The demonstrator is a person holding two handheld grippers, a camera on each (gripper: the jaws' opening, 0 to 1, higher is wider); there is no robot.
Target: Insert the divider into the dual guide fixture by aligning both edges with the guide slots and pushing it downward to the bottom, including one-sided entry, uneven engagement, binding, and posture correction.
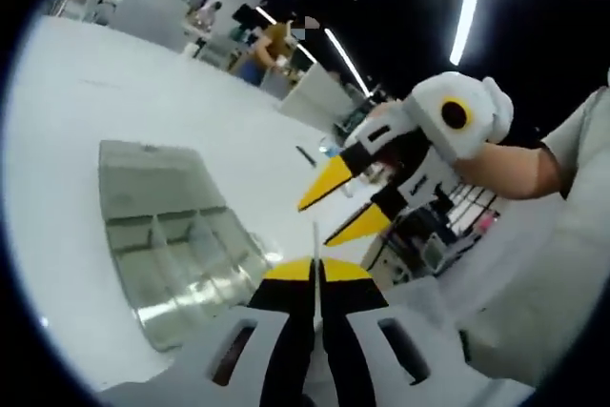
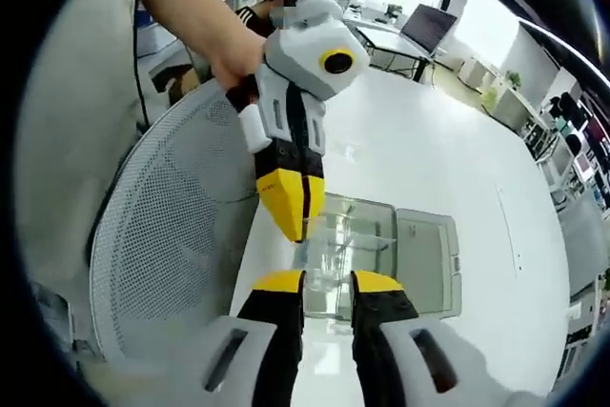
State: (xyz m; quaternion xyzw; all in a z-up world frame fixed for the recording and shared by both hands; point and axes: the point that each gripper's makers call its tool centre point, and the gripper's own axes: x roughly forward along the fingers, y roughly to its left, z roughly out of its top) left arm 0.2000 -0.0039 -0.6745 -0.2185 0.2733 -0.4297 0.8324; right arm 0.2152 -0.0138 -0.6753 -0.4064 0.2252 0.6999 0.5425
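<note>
The left gripper [image 1: 315, 272] is clenched on a thin clear divider [image 1: 315, 240] (edge-on), above the fixture [image 1: 172, 245] at nine o'clock; the right gripper [image 2: 329, 283] hangs released.

An open-plan office or lab workspace: long white ceiling light strips [image 1: 469, 2] run above a broad white tabletop [image 2: 448, 154], with dark computer monitors [image 2: 427, 24] on desks, a grey mesh-backed office chair [image 2: 172, 235] and what appear to be seated workers.
</note>
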